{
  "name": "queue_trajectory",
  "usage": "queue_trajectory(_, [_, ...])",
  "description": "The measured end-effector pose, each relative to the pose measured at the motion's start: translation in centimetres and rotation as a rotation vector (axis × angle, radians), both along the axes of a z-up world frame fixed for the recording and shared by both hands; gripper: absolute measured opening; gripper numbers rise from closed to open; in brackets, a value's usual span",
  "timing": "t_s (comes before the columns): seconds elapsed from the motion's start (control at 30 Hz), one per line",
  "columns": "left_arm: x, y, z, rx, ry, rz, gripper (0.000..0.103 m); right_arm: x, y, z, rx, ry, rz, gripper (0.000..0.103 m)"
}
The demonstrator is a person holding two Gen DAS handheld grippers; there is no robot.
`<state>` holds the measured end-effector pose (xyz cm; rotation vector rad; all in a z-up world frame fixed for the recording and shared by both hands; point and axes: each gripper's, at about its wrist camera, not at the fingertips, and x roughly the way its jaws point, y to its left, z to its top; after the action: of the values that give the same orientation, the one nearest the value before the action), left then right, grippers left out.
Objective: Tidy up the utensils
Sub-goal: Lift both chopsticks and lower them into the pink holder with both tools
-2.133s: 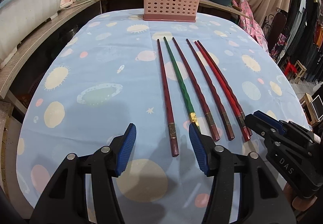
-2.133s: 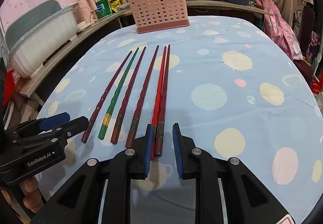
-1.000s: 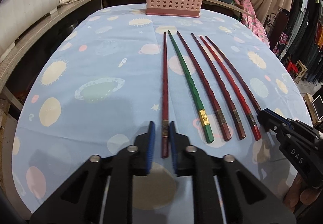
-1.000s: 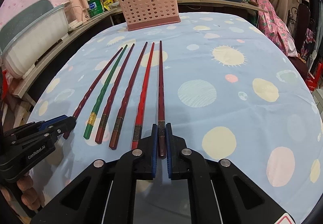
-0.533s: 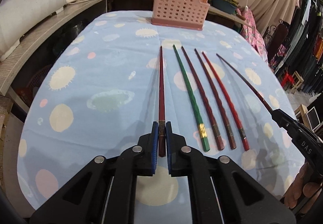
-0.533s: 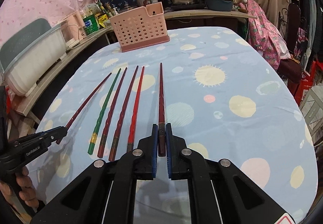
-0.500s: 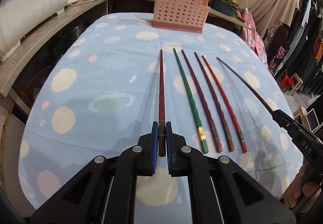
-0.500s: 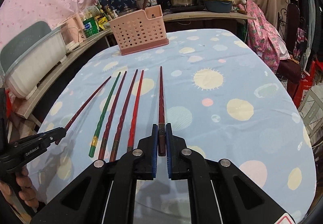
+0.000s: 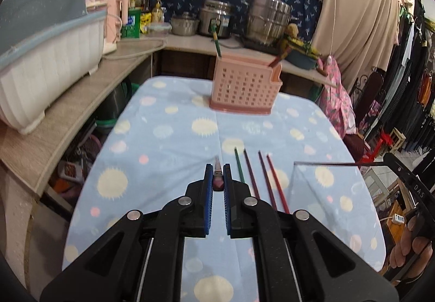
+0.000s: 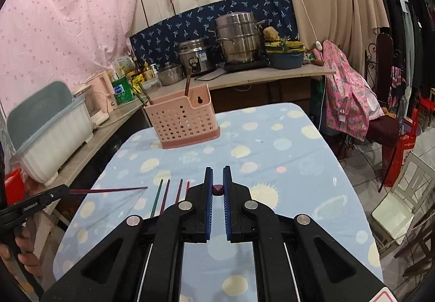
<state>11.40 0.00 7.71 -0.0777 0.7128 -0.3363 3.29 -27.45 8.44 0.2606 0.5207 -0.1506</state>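
Observation:
My left gripper [image 9: 218, 176] is shut on a dark red chopstick [image 9: 218, 170] that points forward, lifted above the table; it also shows in the right wrist view [image 10: 108, 190]. My right gripper [image 10: 217, 179] is shut on another dark red chopstick [image 10: 217, 189], seen end-on; it also shows in the left wrist view [image 9: 331, 164]. Several chopsticks, one green [image 9: 239, 164] and the others red [image 9: 274, 182], lie side by side on the blue tablecloth [image 9: 168, 144]. A pink perforated utensil basket [image 9: 244, 87] stands at the table's far end [image 10: 185, 118], with utensils in it.
A wooden counter [image 9: 81, 89] runs along the left and back with a white dish rack [image 9: 46, 57], bottles and steel pots [image 9: 266, 19]. A chair with pink cloth [image 10: 350, 98] stands right of the table. Clothes hang at the right.
Both grippers rose from the table, each lifting its chopstick; the views tilted up toward the basket. The other chopsticks stayed on the cloth.

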Motion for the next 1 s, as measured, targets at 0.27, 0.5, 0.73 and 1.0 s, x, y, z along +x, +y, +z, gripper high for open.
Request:
queue_trajectory(0.27, [4.3, -0.4, 4.0, -0.011, -0.082, 0.037, 0.007, 3.2, -1.0, 3.6, 0.002, -0.062, 0.003, 0.007])
queue_trajectory(0.5, [8.1, -1.4, 7.2, -0.034, -0.116, 0.04, 0.007, 5.9, -0.9, 7.1, 0.003, -0.13, 0.03, 0.007])
queue_trajectory(0.73, [11.6, -2.9, 11.9, -0.07, -0.196, 0.054, 0.007, 10.0, -1.1, 11.8, 0.018, -0.238, 0.053, 0.007])
queue_trajectory(1.0, [16.2, -4.1, 17.3, -0.166, -0.342, 0.116, 0.007, 16.4, -2.1, 16.2, 0.104, -0.356, 0.064, 0.007])
